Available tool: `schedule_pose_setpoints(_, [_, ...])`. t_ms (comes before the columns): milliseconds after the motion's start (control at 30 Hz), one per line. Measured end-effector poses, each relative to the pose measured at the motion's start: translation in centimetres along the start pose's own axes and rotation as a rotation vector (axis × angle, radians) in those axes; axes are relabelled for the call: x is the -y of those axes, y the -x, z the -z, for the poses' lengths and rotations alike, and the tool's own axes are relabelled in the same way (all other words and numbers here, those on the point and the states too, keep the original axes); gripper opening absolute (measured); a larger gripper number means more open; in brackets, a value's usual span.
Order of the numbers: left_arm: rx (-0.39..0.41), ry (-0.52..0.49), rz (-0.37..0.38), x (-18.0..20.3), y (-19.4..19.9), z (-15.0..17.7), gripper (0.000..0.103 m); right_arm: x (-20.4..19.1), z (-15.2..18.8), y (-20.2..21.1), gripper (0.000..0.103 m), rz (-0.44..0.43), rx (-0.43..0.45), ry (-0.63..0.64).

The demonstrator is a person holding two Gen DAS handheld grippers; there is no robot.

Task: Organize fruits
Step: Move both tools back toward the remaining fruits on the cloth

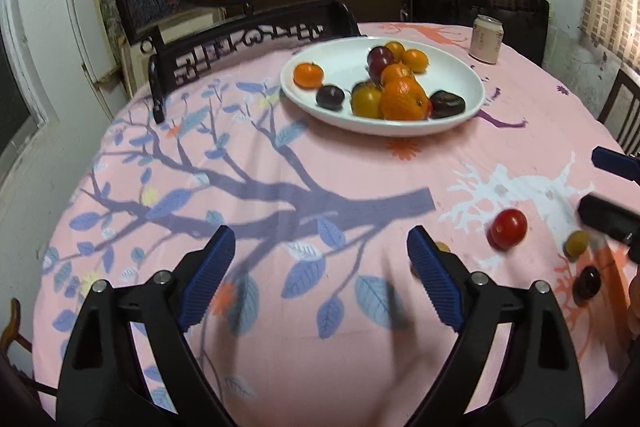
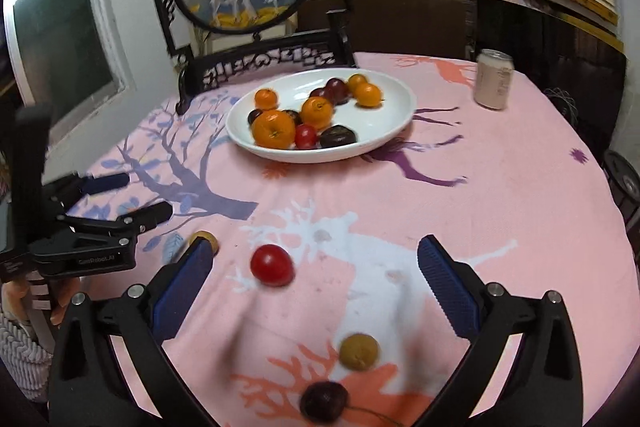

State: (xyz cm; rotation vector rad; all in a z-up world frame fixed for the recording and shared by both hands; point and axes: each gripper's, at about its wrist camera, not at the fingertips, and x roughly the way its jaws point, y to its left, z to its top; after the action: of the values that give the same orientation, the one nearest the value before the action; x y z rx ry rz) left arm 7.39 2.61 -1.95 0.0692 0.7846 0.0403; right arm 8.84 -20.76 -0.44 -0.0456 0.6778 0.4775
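Four loose fruits beside one plate

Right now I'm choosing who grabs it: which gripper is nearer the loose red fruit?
Right. The right gripper brackets the red fruit, open, not touching. The left gripper sits off to its side.

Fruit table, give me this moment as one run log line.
left gripper: open, empty | right gripper: open, empty | plate: fruit inside | red fruit: loose on tablecloth
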Motion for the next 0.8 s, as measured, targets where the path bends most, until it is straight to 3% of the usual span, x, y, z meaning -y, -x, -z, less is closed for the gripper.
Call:
schedule_pose_setpoints(200, [-0.012,-0.073,0.035,2.0,0.3,1.1,0.09,3.2,2.8,2.4,0.102,-0.037,-0.002,-0.108])
schedule_pose_setpoints(333, [-0.018,-0.117,0.057,3.1,0.6,2.0,0.09,4.2,4.6,4.4,0.102,-0.069,0.057,-0.175])
schedule_pose_setpoints(500, [-0.033,-0.167,0.068,4.2,0.7,2.9,0.09,1.5,6.1,5.4,0.102,-0.077,0.015,-0.039])
schedule_pose_setpoints(567, [-0.041,-0.179,0.071,4.6,0.5,3.1,0.09,1.2,6.3,5.6,0.102,-0.085,0.015,-0.028])
schedule_pose_setpoints(667, [-0.054,-0.19,0.067,4.9,0.2,3.3,0.09,1.1,6.7,4.4,0.102,-0.099,-0.058,-0.037])
schedule_pose_setpoints(700, [-0.056,-0.192,0.067,4.9,0.1,3.3,0.09,0.9,6.7,4.3,0.098,-0.101,-0.063,-0.027])
schedule_pose_setpoints(733, [-0.059,-0.194,0.067,5.0,0.1,3.3,0.09,0.7,6.8,4.4,0.082,-0.102,-0.059,-0.015])
schedule_pose_setpoints(800, [-0.063,-0.199,0.068,5.1,0.0,3.4,0.09,0.6,6.9,4.4,0.063,-0.09,-0.062,-0.012])
